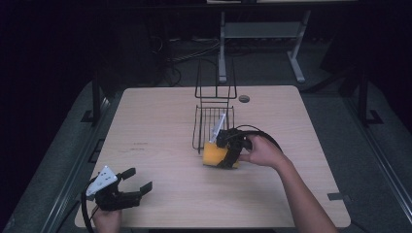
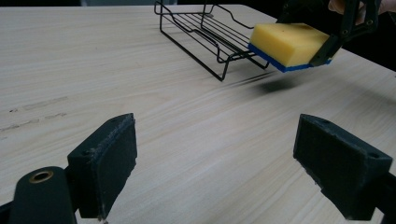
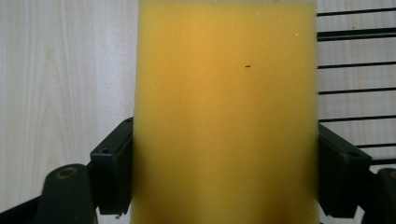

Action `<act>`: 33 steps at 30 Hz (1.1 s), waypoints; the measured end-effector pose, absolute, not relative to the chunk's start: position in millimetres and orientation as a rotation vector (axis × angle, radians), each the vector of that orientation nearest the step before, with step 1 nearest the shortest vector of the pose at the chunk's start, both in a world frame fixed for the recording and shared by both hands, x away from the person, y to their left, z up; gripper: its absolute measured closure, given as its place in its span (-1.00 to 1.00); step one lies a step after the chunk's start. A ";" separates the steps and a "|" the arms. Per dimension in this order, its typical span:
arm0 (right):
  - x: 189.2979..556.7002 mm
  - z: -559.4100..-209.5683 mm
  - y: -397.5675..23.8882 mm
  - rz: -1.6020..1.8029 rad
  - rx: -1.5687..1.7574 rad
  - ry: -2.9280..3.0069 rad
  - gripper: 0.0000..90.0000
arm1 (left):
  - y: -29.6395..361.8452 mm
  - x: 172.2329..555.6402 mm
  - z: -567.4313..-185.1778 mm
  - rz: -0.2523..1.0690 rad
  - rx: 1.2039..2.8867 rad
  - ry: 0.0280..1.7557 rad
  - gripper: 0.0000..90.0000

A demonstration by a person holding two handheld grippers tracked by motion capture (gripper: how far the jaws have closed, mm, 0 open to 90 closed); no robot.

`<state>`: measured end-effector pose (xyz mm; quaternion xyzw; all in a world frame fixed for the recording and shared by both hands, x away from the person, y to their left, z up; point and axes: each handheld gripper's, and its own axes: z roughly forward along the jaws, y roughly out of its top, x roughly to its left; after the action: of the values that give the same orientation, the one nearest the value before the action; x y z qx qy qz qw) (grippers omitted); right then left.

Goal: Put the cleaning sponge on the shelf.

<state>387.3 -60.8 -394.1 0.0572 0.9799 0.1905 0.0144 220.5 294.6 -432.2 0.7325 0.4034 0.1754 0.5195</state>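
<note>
**Yellow sponge held clear of the table, just short of the wire rack**

Black foam-padded jaws stand wide apart on the left gripper, which sits idle at the near left corner of the pale wood-grain table, holding nothing; its own view shows bare tabletop between the two pads.

Farther in, right of centre, the right gripper is clamped on the rectangular yellow sponge with a blue scouring layer underneath. In the right gripper view the jaws press on the two long sides of the sponge, yellow face up. From the left gripper view the sponge hangs clear of the tabletop, with a soft shadow on the wood below it, and its far end lies just beside the near edge of the black wire dish rack.

Beyond that, the rack stands mid-table with its tall wire back at the far side. Whether the sponge already touches the wire cannot be told.

The step in hand looks like the carry: sponge lifted and brought up to the rack. The next move likely calls for raising it slightly over the front rail, travelling forward above the ribbed floor, lowering it flat, then opening the jaws. A snag on the rail is the main risk.
</note>
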 end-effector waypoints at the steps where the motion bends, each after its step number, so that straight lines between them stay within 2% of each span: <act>1: 388.7 -393.3 -60.1 0.596 0.173 3.049 -0.52 | 294.7 220.5 -432.0 0.421 1.757 0.967 -0.72; 33: 426.4 -393.1 -49.1 0.556 0.200 3.073 -0.52 | 295.8 220.6 -431.7 0.421 1.748 0.967 -0.72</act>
<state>426.4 -49.1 -393.1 0.0638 0.9820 0.1777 0.0059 220.6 295.8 -431.7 0.7301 0.4038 0.1757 0.5226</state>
